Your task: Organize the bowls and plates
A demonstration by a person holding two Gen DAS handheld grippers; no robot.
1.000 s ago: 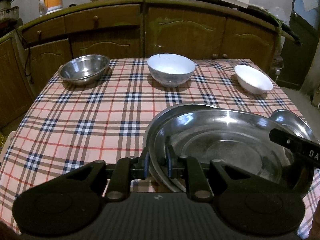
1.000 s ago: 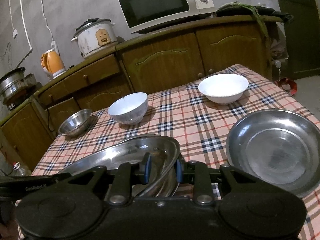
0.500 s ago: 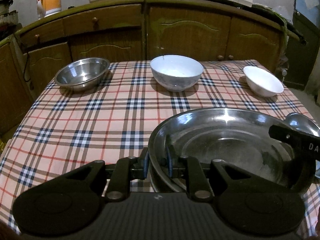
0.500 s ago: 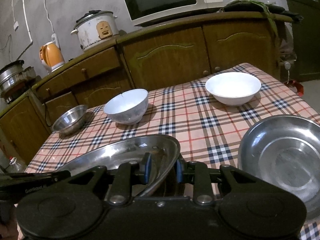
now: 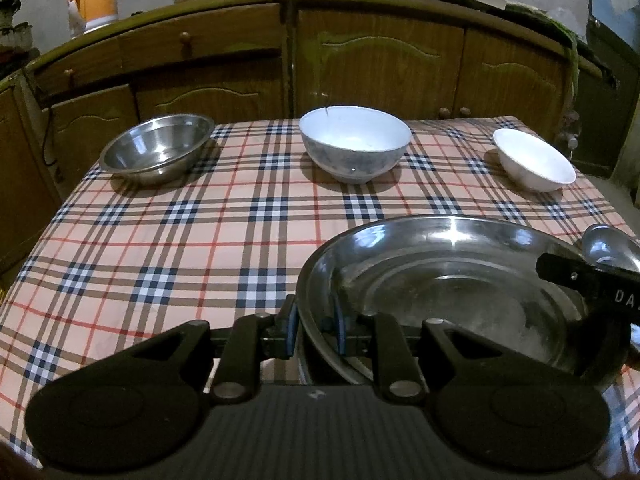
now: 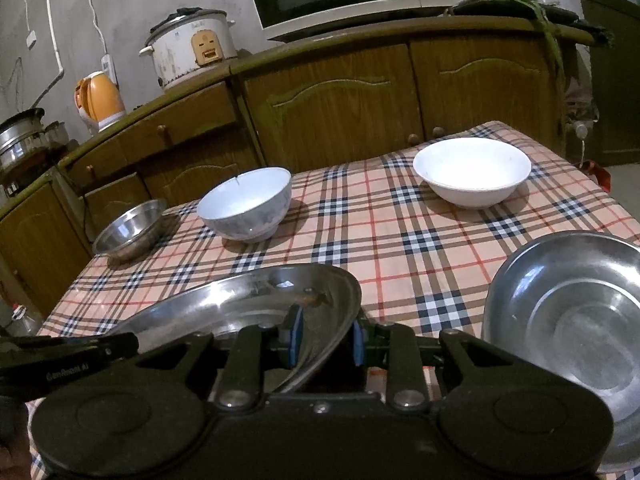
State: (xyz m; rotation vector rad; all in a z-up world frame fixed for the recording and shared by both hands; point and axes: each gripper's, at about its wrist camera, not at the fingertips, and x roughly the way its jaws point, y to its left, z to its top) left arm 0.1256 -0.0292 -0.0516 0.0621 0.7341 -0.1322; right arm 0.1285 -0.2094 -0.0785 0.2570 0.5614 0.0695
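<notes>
Wooden cabinets [image 5: 380, 60] stand behind our table [image 5: 180, 240], which wears a checked cloth. We take the large steel plate [image 5: 448, 280] as our landmark, near the table's front edge. Our left claw [image 5: 314, 326] is clamped on its left rim; our right claw [image 6: 326, 336] is clamped on its right rim. Under the plate's left rim we see another metal edge, but cannot tell what it is. Just right of the plate lies a second steel dish [image 6: 568, 320]. Beyond the plate, along the far edge, stand a steel bowl [image 5: 158, 148], a pale blue bowl [image 5: 354, 146] and a white bowl [image 5: 534, 160], well apart.
</notes>
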